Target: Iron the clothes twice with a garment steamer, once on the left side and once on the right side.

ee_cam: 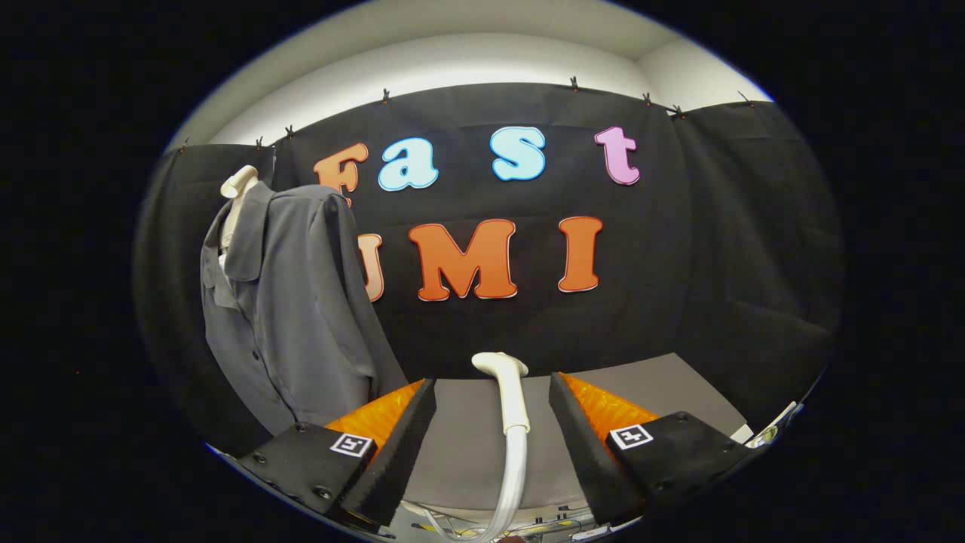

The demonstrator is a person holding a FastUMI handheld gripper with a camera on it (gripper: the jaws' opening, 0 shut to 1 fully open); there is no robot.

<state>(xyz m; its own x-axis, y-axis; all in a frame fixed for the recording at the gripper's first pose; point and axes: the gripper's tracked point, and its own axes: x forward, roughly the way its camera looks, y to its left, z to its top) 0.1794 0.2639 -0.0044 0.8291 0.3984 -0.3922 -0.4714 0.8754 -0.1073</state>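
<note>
Grey shirt (290,317) hung left as the gripper (494,430) stood wide open, empty, astride the steamer (513,400); closing squarely on its handle seemed wise.

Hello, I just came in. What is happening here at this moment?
A person holds a handheld tool pointed at a booth table. Its fingers are open, and a white garment steamer stands between them, not yet gripped, with its hose running down toward the camera. A grey shirt hangs on a mannequin form beyond the left finger. The ironing seems not yet begun.
</note>
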